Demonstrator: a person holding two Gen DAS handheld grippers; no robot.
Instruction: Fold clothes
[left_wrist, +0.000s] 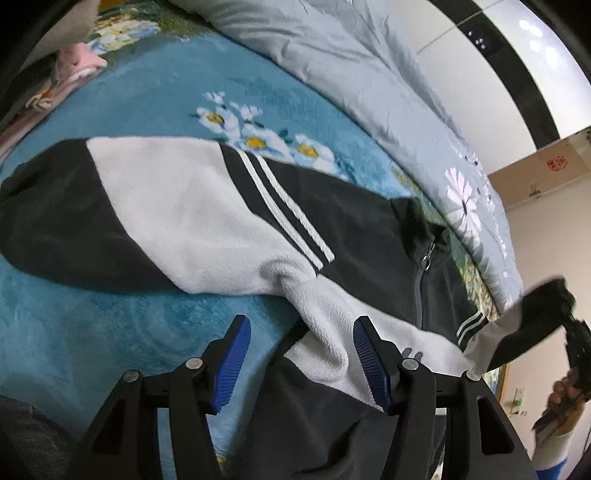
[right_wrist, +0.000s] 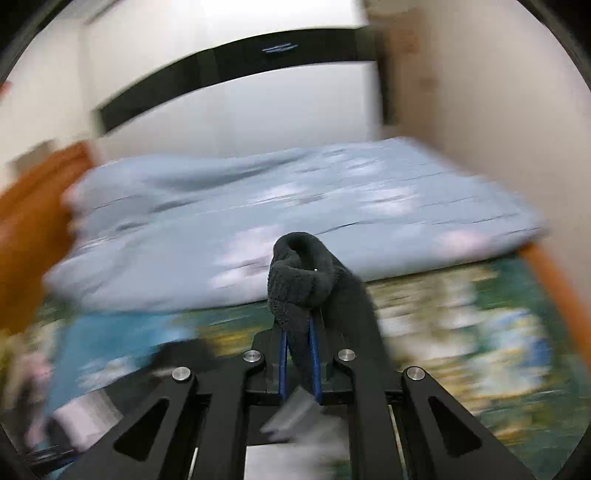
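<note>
L gripper jaws spread wide over jacket; R gripper raised, jaws clamping prob. its cuff.

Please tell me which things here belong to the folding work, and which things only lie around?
Part of the job:
- black and white jacket
- right gripper, shut on the jacket's dark cuff
- left gripper, open over the jacket

Only lying about:
- pale blue quilt
- teal flowered blanket
- pink clothes

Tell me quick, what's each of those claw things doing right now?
Left gripper: open, holding nothing, jaws over the jacket.
Right gripper: closed on the jacket's dark sleeve cuff.
</note>
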